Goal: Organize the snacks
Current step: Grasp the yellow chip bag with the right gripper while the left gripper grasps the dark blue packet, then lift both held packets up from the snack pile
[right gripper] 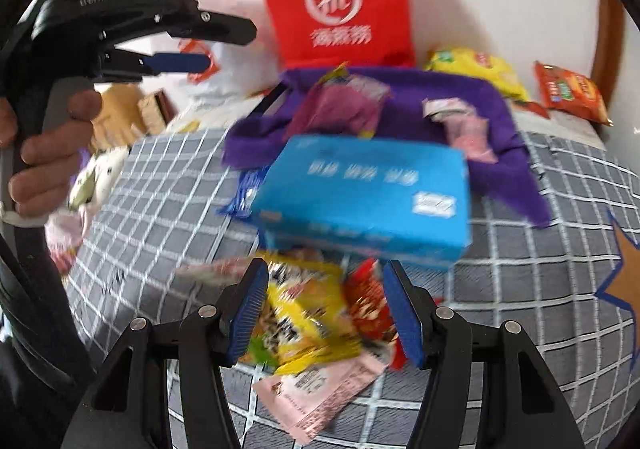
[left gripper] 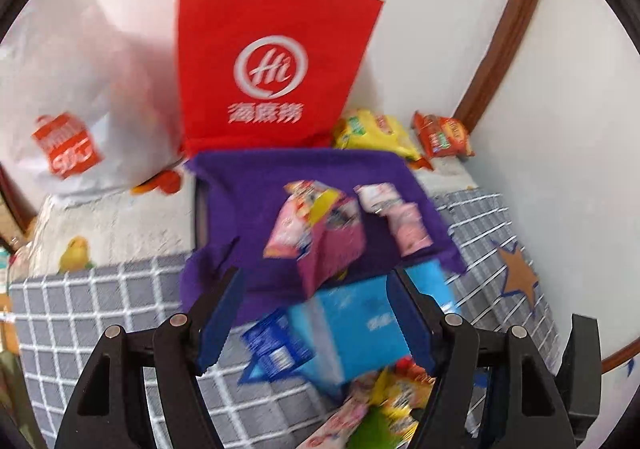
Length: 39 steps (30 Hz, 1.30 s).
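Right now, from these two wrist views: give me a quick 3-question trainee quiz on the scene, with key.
1. True or false: the blue box lies inside the red bag.
2. What colour is the cloth under the pink packets?
3. Which snacks lie against the far wall: A) yellow bag and orange-red bag; B) two green bags; C) none?

Key: 1 false, it lies on the grey checked cover. 2 purple. 3 A.

Both wrist views look steeply down along their own fingers onto a checked blanket (left gripper: 100, 313), close in; both share the blue box (right gripper: 360, 201), purple cloth (left gripper: 256, 185) and red bag (right gripper: 336, 1); the right view shows the left gripper (right gripper: 224, 45) upper left.
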Available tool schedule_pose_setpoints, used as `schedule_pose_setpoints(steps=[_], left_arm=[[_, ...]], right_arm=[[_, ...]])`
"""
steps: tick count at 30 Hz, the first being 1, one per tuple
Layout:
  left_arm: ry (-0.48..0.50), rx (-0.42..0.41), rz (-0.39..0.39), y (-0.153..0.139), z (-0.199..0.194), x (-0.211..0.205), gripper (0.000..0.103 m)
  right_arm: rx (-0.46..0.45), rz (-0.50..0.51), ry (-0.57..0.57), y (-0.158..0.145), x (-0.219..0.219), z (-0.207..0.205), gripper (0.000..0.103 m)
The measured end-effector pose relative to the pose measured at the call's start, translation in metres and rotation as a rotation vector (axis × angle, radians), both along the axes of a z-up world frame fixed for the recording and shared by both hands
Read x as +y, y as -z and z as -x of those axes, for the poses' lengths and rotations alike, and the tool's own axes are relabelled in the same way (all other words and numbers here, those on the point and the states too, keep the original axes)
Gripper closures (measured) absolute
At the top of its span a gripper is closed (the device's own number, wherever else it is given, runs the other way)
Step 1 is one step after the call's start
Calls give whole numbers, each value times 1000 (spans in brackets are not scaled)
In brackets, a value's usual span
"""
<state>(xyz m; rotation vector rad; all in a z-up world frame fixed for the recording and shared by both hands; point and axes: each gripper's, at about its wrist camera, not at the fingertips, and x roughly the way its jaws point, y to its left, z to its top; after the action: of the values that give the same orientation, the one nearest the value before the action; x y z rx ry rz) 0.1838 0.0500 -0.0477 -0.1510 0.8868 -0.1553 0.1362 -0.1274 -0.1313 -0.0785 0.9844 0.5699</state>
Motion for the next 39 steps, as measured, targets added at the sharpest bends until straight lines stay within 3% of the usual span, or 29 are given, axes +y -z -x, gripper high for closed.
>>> schedule_pose_setpoints(steps=[5, 9, 15, 19, 28, 33, 34, 36, 39], left_arm=[[-48, 23, 8, 14, 19, 20, 32], [-71, 64, 22, 32, 28, 28, 32], [-125, 109, -45, 59, 29, 27, 32], [-134, 146, -47, 80, 23, 25, 32], [-162, 213, 14, 119, -6, 16, 32], [-167, 186, -21, 127, -15, 7, 34], [-164, 183, -28, 127, -16, 6, 36], [-155, 161, -37, 126, -14, 5, 58], [-144, 181, -30, 123, -11, 13, 66]], right_arm=[[27, 45, -19, 22, 9, 2, 43], [24, 39, -26, 24, 9, 5, 63], [-56, -21, 28, -4, -19, 14, 64], [-117, -18, 114, -13, -53, 13, 64], [-117, 10, 276, 11, -117, -5, 64], [-96, 7, 292, 26, -126, -10, 64], [-92, 5, 293, 29, -125, -11, 64], [-88, -2, 288, 31, -124, -12, 64], [-91, -18, 276, 32, -120, -13, 64]])
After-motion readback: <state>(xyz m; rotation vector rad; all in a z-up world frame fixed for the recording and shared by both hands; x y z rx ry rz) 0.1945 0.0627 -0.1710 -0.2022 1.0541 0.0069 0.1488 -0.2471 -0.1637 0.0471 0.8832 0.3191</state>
